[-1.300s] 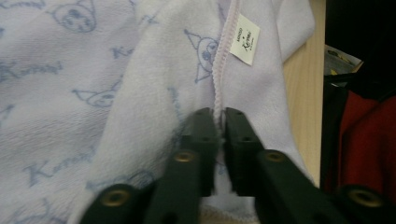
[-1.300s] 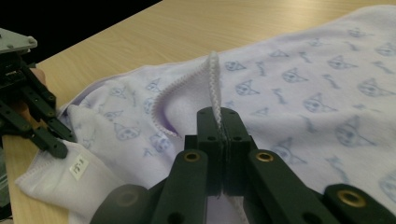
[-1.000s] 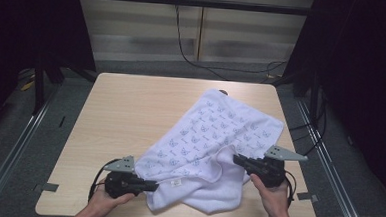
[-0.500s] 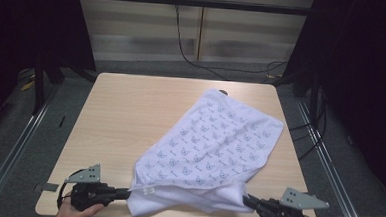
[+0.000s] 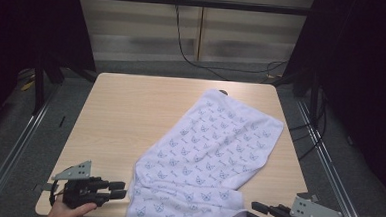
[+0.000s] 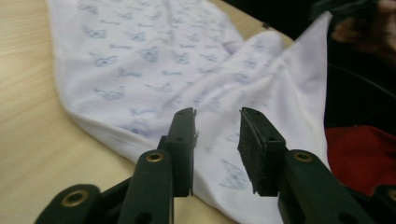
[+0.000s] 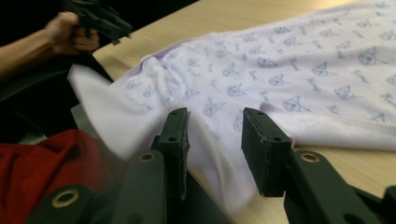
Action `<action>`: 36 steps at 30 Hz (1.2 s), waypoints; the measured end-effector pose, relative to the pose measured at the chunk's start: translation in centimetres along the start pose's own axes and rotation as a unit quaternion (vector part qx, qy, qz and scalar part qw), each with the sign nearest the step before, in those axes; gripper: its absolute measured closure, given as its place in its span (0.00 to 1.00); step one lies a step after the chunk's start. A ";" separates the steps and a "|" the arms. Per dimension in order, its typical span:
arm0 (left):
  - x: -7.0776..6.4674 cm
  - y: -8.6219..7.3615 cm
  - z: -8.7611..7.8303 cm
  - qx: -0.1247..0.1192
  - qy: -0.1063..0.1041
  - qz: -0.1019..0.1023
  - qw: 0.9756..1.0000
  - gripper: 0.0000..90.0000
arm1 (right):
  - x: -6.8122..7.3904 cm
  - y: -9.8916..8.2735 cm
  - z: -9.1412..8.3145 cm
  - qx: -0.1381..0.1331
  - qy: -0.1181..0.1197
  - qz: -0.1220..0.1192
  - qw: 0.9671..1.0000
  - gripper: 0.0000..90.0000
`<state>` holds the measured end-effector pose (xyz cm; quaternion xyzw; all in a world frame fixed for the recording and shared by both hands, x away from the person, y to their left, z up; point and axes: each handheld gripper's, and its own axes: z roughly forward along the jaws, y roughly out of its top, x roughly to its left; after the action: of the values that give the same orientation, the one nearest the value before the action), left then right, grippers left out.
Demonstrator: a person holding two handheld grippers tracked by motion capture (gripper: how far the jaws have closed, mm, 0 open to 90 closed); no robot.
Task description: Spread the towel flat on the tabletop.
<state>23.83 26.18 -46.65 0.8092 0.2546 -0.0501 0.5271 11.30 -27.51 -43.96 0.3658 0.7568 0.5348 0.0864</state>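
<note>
Both pairs of jaws have just been opened and nothing is clamped between them: the left gripper [image 5: 119, 191] is seen released just beside the towel's [image 5: 208, 154] near left corner, and the right gripper [image 5: 255, 213] released just off its near right corner. In the left gripper view, the towel [image 6: 187, 74] is seen beyond the parted pads, not pinched by them; the same is shown in the right gripper view, where the cloth [image 7: 280, 70] lies past the open jaws. Half a second earlier the near edge was held stretched between the two grippers. Now it is let go, and the patterned towel is left lying slantwise across the right half of the table [image 5: 125, 115], its near edge drooping over the front rim.
</note>
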 end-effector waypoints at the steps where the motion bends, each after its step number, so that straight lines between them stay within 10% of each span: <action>1: 0.6 0.2 0.5 0.003 0.006 -0.005 1.000 0.73 | 0.0 0.2 -0.1 -0.003 -0.001 -0.002 1.000 0.68; 7: 3.5 1.4 3.9 0.037 0.037 -0.020 0.998 0.70 | -1.3 0.4 0.8 0.003 -0.027 0.008 1.000 0.70; 16: 5.0 2.4 7.6 0.073 0.082 -0.011 0.994 0.61 | -5.4 2.2 9.2 0.067 -0.021 0.013 0.997 0.73; 22: 4.5 1.8 8.0 0.110 0.109 0.038 0.987 0.93 | -5.7 1.9 13.2 0.135 -0.020 0.002 0.991 0.70; 27: 4.3 1.4 7.3 0.111 0.108 0.026 0.988 0.99 | -4.6 1.0 12.1 0.129 -0.031 -0.003 0.991 0.99; 36: 2.8 -0.6 4.7 0.112 0.085 -0.003 0.990 0.97 | -3.0 -1.2 5.0 0.079 -0.081 0.023 0.993 1.00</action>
<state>26.86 23.20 -50.17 0.8636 0.2938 -0.0111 0.4095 15.49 -25.92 -47.79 0.4314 0.7785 0.4434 0.1059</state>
